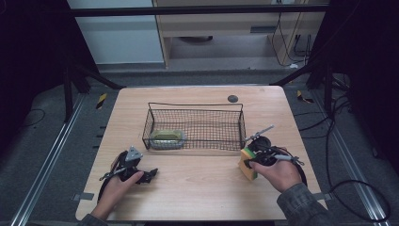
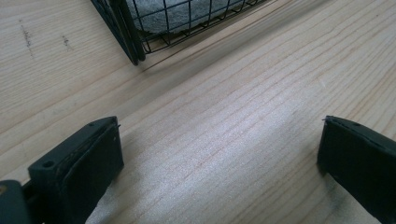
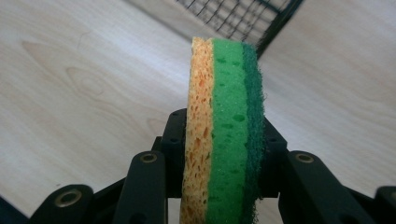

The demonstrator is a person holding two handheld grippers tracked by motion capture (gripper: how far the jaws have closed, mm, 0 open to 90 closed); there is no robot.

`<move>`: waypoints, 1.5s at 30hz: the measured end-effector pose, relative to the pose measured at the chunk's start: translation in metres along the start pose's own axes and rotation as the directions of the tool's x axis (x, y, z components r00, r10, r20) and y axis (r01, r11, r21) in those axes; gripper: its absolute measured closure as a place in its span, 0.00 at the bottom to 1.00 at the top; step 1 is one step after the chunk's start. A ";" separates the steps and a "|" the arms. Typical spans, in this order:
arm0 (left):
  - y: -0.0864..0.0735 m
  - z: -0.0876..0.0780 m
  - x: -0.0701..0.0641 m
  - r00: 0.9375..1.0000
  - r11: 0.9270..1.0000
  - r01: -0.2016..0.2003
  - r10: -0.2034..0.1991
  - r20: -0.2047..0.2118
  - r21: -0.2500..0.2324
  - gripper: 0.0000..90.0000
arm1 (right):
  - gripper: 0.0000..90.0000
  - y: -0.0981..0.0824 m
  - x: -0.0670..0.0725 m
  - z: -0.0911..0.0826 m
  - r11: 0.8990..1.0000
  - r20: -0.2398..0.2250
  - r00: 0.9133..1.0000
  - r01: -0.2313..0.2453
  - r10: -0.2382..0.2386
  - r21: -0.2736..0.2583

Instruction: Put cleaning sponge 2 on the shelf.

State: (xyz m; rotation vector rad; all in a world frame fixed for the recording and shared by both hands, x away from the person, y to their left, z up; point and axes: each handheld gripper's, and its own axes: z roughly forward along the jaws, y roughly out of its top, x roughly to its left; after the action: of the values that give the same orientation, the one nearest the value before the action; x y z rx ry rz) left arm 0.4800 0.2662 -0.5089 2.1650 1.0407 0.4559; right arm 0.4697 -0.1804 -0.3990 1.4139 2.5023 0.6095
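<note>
From above, a person is sitting at a wooden table (image 1: 197, 183) with a black wire basket (image 1: 195, 126) in the middle of it. The right gripper (image 1: 248, 163) is just in front of the basket's right corner, and it is holding a sponge (image 1: 247, 165) standing on its edge. Another sponge, a grey-green one (image 1: 165, 136), is already lying inside the basket at its left end. The left gripper (image 1: 149, 174) is resting on the table in front of the basket's left corner, a little way off.

Looking along the left gripper (image 2: 219, 154), its two black jaws are standing wide apart with nothing but bare wood between them. The basket's corner (image 2: 128, 42) is sitting ahead of them, with the grey sponge (image 2: 177, 14) behind the wires.

Looking along the right gripper (image 3: 224, 154), its jaws are squeezing the sponge (image 3: 224, 116) from both sides. The sponge is striped: orange, light green, then dark green and scratchy. The basket (image 3: 247, 18) is just behind it.

What could go wrong? The sponge is soft, so I think it could squish and slip out while it is going over the basket's wall. It is also sticking up tall, so its bottom edge could bump the wire rim if the hand is not lifting high enough. Then it might land on the table instead of inside.
</note>
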 end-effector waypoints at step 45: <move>0.000 0.000 0.000 1.000 1.000 0.002 -0.002 -0.001 -0.006 0.00 | 0.72 0.086 -0.070 -0.054 0.958 0.206 0.976 0.122 -0.068 -0.259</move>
State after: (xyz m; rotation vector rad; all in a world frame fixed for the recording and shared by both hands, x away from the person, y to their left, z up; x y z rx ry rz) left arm 0.4802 0.2661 -0.5091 2.1586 1.0413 0.4588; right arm 0.5526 -0.2143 -0.3145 1.1841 2.2209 0.7242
